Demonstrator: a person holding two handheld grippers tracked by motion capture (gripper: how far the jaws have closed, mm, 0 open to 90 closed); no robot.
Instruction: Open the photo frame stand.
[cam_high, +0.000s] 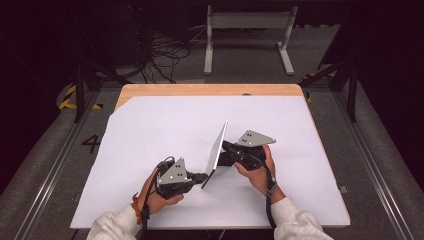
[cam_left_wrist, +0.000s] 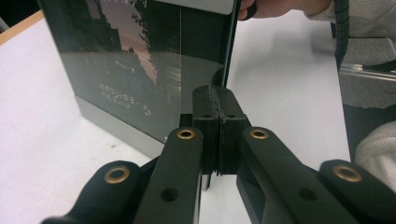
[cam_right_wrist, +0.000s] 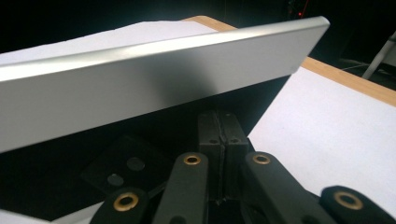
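A thin flat panel (cam_high: 216, 152) stands tilted on its long edge on the white sheet (cam_high: 150, 125), with one corner raised toward the far side. Its dark glossy face (cam_left_wrist: 140, 70) looks toward my left gripper, and its silver back (cam_right_wrist: 154, 79) looks toward my right gripper. My left gripper (cam_high: 202, 176) is shut, its pads (cam_left_wrist: 208, 107) pressed together at the panel's near lower end. My right gripper (cam_high: 225, 148) is behind the panel at mid-height, its pads (cam_right_wrist: 208, 130) together against or just under the silver back. Whether either tip touches the panel is unclear.
The white sheet covers most of a wooden table (cam_high: 210, 90), whose bare edge shows at the far side. Beyond the table stand a white metal frame (cam_high: 247, 22) and loose cables (cam_high: 165, 50) on the floor. Both forearms in pale sleeves (cam_high: 295, 220) enter from the near edge.
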